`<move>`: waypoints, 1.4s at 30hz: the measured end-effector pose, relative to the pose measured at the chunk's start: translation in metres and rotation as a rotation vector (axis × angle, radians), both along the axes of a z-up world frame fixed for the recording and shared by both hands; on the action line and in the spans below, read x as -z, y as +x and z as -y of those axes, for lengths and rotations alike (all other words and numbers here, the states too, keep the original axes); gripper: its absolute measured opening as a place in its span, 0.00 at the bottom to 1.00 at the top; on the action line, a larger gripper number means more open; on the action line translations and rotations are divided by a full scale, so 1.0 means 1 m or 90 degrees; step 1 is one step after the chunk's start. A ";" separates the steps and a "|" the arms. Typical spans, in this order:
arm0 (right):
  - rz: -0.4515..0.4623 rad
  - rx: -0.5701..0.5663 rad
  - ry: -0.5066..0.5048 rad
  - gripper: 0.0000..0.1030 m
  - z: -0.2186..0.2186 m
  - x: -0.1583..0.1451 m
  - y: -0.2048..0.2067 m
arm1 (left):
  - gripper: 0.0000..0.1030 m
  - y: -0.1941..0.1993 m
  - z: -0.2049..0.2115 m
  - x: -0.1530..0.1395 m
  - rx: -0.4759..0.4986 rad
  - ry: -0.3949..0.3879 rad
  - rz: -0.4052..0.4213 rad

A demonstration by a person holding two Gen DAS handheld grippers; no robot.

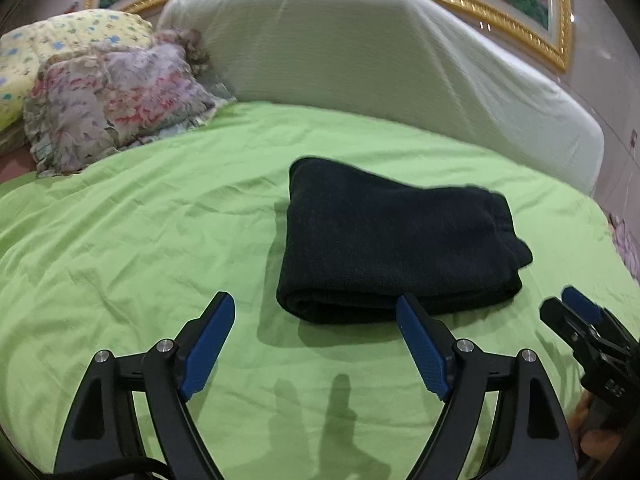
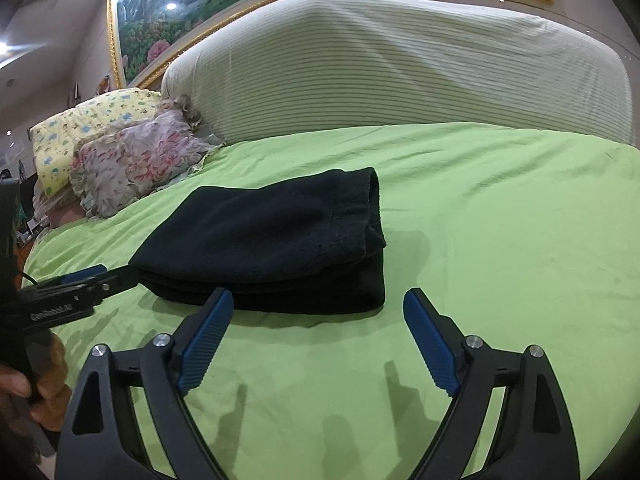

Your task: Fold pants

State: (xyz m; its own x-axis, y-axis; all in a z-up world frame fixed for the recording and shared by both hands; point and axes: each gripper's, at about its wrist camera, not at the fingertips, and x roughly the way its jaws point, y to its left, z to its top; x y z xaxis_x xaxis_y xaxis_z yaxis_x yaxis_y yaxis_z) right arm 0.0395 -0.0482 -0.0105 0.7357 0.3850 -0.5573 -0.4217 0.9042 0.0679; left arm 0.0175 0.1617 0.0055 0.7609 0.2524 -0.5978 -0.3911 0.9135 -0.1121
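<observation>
Pants (image 1: 396, 240), folded, lie at twelve o'clock, long axis crosswise, nearer my left tool (image 1: 316, 312); both tools wide, empty.

Both tongs are built from matte black plastic links. On the left tongs (image 1: 316, 304), two curved outer arms with teardrop cut-outs are seen at 7 and 5 o'clock, each joined by silver round-head screws. Blue ribbed pads (image 1: 210, 344) are fitted on the inner faces of the fingers. A black cable is visible at 7 o'clock in the left wrist view. The right tongs (image 2: 318, 300) are made alike, with the same blue pads (image 2: 432, 344) and silver screws. White lettering is printed on the side of the left tongs' black body, at 9 o'clock in the right wrist view; it is too blurred to be read.
</observation>
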 end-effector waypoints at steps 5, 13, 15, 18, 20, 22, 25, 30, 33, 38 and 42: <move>0.005 -0.001 -0.004 0.90 -0.002 0.000 -0.002 | 0.82 -0.003 0.016 0.015 -0.006 0.035 0.019; -0.003 -0.008 -0.014 0.91 -0.005 0.003 0.000 | 0.84 -0.001 0.020 0.014 0.004 0.050 0.014; -0.006 -0.008 -0.014 0.91 -0.005 0.003 0.001 | 0.84 -0.001 0.017 0.015 0.001 0.047 0.010; -0.006 -0.008 -0.017 0.92 -0.006 0.004 0.001 | 0.85 -0.001 0.016 0.016 -0.005 0.045 0.005; -0.008 -0.009 -0.020 0.92 -0.006 0.004 0.002 | 0.85 0.000 0.016 0.016 -0.005 0.047 0.000; -0.009 -0.011 -0.024 0.92 -0.008 0.005 0.002 | 0.85 0.000 0.018 0.017 0.000 0.052 -0.004; -0.012 -0.012 -0.026 0.92 -0.008 0.006 0.003 | 0.86 0.000 0.021 0.016 0.004 0.062 -0.002; -0.018 -0.013 -0.030 0.93 -0.008 0.007 0.005 | 0.92 0.001 0.021 0.017 0.004 0.067 -0.005; -0.019 -0.013 -0.030 0.93 -0.008 0.008 0.005 | 0.93 0.002 0.019 0.018 0.000 0.067 -0.007; -0.019 -0.013 -0.032 0.93 -0.009 0.008 0.006 | 0.94 0.002 0.019 0.019 -0.003 0.066 -0.007; -0.020 -0.014 -0.036 0.94 -0.010 0.008 0.007 | 0.96 0.002 0.018 0.020 -0.006 0.068 -0.005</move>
